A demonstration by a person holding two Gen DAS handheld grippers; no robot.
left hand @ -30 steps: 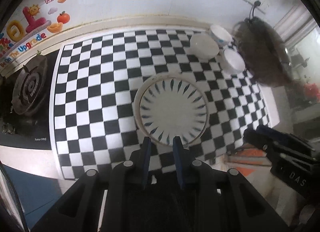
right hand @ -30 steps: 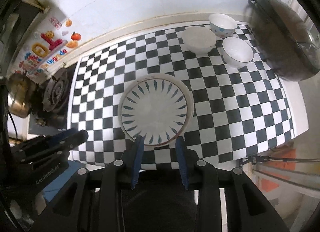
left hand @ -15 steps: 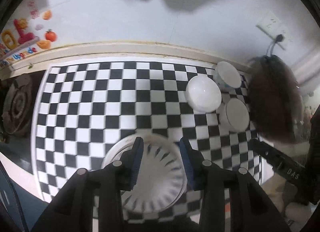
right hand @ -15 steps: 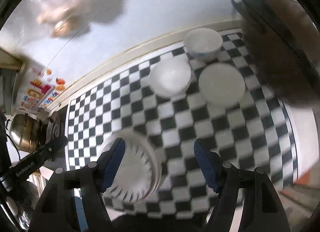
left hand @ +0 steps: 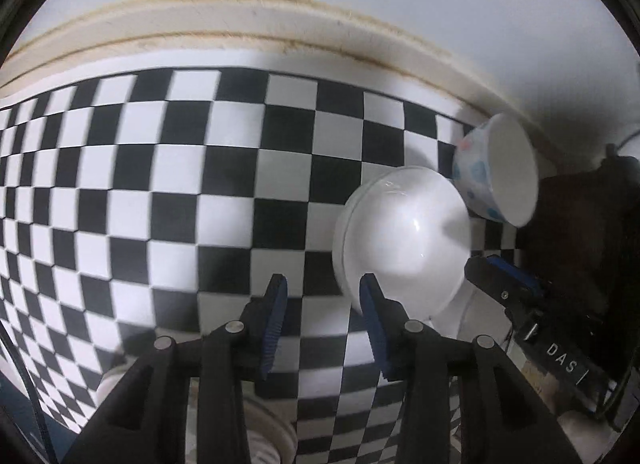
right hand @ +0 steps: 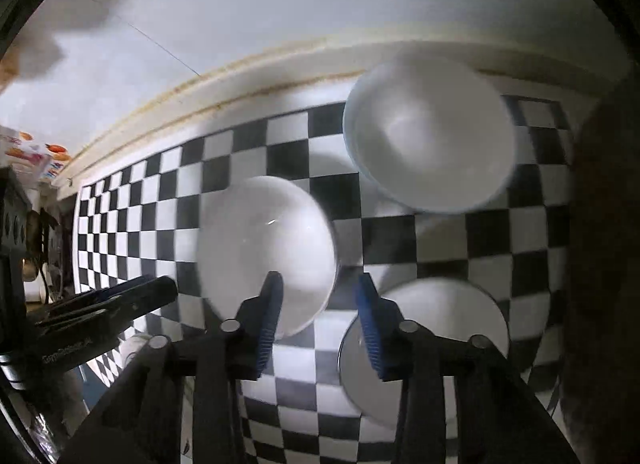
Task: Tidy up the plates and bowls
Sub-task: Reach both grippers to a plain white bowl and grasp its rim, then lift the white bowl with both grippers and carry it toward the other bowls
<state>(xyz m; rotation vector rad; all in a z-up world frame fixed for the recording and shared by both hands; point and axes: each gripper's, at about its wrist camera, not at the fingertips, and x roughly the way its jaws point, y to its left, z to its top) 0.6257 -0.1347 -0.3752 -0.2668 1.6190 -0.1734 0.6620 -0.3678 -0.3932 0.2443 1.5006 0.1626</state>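
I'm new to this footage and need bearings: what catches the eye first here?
The black-and-white checkered mat fills both views. Three white bowls cluster at its far right: a plain bowl, a dotted bowl beside the wall, and a third under the right gripper. Both grippers hang open, empty.

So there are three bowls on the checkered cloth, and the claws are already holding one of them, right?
Not quite. There are three bowls on the checkered cloth, but neither claw holds one. The right wrist view shows the right claw with nothing between its fingers, over the gap between the plain white bowl and the nearest bowl. The left wrist view shows the left claw empty too.
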